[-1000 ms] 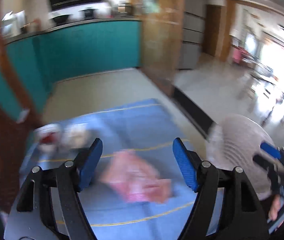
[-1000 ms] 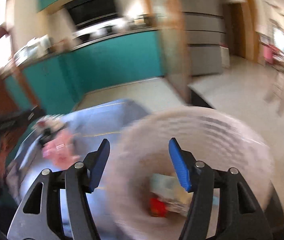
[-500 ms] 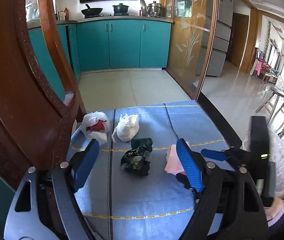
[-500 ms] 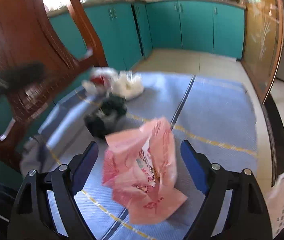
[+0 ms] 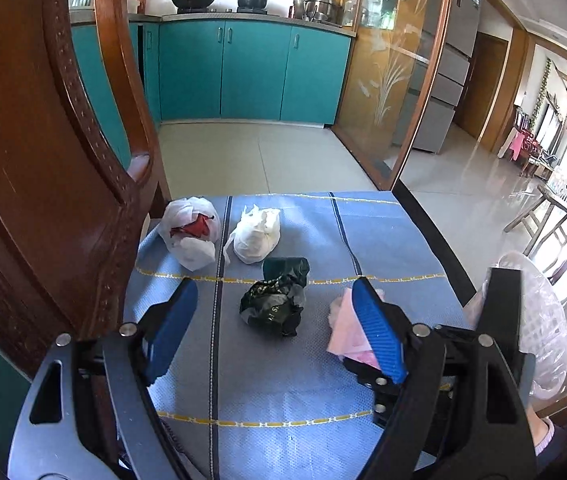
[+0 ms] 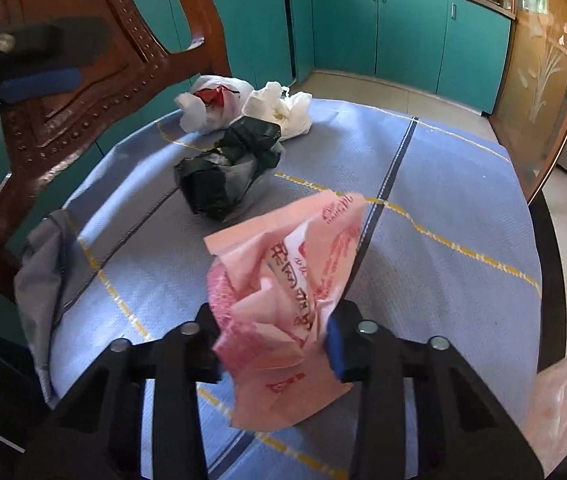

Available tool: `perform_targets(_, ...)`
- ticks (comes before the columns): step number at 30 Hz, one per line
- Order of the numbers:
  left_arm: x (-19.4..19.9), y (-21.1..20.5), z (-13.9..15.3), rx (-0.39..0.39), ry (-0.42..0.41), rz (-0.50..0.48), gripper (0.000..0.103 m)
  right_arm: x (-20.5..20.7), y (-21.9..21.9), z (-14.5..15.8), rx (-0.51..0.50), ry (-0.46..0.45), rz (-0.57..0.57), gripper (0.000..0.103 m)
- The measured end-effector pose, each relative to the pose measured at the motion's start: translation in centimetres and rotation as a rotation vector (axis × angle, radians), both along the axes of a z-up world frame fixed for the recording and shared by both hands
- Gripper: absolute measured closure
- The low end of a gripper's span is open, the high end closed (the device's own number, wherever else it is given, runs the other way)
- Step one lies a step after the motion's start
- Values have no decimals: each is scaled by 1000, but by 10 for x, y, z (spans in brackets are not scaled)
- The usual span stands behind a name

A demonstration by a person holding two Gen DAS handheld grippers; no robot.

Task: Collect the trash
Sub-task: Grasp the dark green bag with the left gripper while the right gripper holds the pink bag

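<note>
Right tongs (image 6: 273,350) had just been closing, now pinching pink bag (image 6: 283,280); left tongs (image 5: 273,328) gaped empty; advised firm squeeze, lifting straight off tabletop (image 5: 383,240) towards bin (image 5: 543,320).

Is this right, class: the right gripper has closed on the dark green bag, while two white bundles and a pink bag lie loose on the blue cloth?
Not quite. The right gripper has just closed on the pink bag, as the right wrist view shows. The dark green bag lies loose on the blue cloth with the two white bundles.
</note>
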State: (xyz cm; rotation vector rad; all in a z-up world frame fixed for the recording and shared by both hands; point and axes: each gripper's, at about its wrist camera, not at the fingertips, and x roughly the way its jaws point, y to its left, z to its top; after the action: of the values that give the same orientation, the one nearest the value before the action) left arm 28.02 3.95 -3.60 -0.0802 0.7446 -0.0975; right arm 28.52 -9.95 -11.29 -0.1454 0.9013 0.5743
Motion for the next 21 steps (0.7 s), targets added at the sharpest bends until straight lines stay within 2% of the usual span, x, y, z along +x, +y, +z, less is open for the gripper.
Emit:
perform_targets(8,4,-11,-9,30,28,-2,23,-22,-34,29,94,-46,-66,66)
perform_targets(13,9,-16,-18,44,61,0,22,-23,-52,31,118,-40,-111,66)
perform_targets(21,12,-16,-25,33,88,9,20,-26,-51,31,107,-54,-109,66)
